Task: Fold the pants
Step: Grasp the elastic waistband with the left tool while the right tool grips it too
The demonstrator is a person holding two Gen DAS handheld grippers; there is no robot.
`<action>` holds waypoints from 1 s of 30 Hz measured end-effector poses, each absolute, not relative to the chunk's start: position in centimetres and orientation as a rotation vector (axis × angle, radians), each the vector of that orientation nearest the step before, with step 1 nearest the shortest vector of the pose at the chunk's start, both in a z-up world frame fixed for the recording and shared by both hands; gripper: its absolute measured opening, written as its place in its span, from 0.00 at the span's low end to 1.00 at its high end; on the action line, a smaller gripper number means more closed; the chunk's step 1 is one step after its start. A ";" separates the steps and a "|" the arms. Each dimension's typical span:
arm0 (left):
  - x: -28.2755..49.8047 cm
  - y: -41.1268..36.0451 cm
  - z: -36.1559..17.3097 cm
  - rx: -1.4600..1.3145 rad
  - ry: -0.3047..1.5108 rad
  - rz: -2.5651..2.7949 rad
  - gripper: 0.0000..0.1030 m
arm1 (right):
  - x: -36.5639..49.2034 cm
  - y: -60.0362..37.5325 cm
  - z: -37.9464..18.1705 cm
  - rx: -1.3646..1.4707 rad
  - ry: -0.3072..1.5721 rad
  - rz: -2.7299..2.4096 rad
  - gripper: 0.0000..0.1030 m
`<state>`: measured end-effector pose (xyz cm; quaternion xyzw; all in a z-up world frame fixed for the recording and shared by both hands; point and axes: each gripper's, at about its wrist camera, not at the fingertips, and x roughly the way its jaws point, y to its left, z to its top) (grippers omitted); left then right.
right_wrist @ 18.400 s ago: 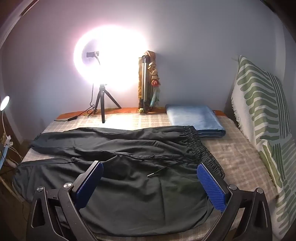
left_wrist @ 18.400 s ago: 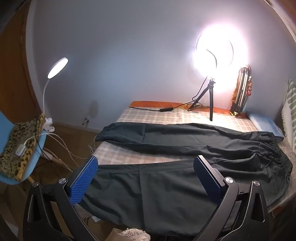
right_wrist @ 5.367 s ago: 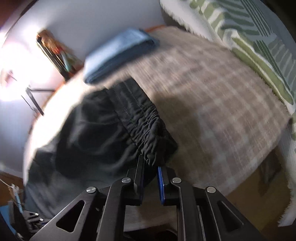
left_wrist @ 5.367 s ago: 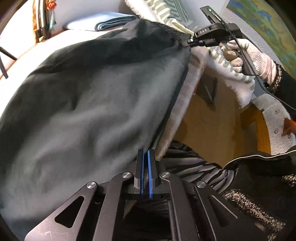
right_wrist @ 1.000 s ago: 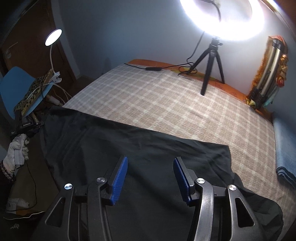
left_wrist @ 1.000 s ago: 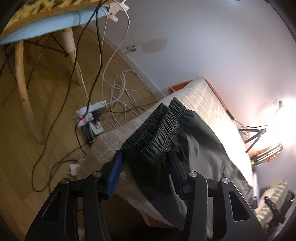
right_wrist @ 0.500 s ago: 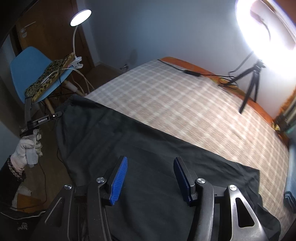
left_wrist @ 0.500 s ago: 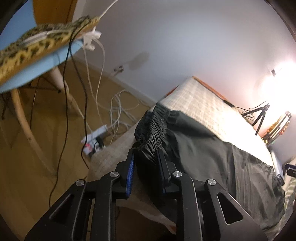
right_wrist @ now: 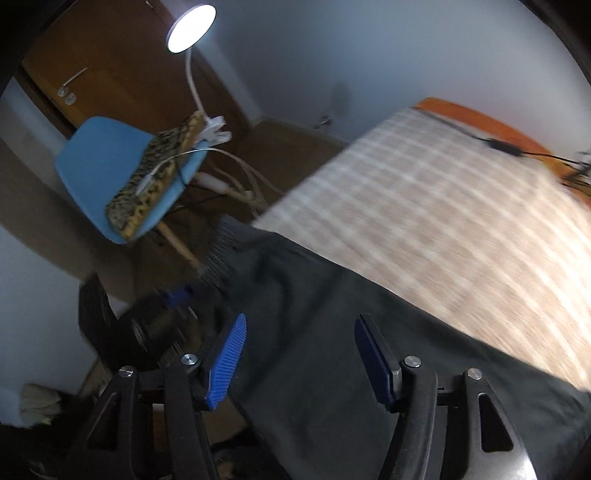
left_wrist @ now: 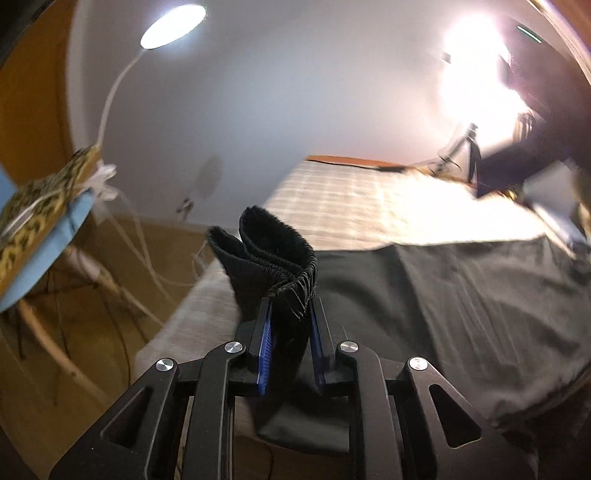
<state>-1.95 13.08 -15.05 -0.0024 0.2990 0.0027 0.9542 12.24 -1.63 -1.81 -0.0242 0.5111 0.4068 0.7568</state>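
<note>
Currently the left gripper (left_wrist: pixel 290 334) is clamped on the gathered elastic waistband (left_wrist: pixel 291 266) of the black pants (left_wrist: pixel 461 306), with the bunched band standing up out of the closed blue pads (left_wrist: pixel 265 347). Half a second ago the same band lay lower, at the bed edge; it now rises clear of the checked bedspread (left_wrist: pixel 354 199), and the view has tilted up toward the wall and the desk lamp (left_wrist: pixel 173 26). One second ago these pads were still spread around the band.

The right gripper (right_wrist: pixel 301 354) is held wide apart, gripping nothing, with its pads (right_wrist: pixel 227 363) hovering over the dark cloth (right_wrist: pixel 332 369). Its opening matches the two earlier frames. The right view has swung left: the blue chair (right_wrist: pixel 110 173) with its leopard-print cushion (right_wrist: pixel 159 173) now sits nearer the centre, and the ring light seen earlier has left the picture.

The pants lie spread along the near side of the bed, the waistband end at the corner nearest the chair. Both views show motion blur.
</note>
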 end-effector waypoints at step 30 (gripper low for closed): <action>-3.2 4.9 -15.9 0.133 0.602 -0.158 0.16 | 15.4 8.4 -11.4 -0.160 1.398 0.833 0.19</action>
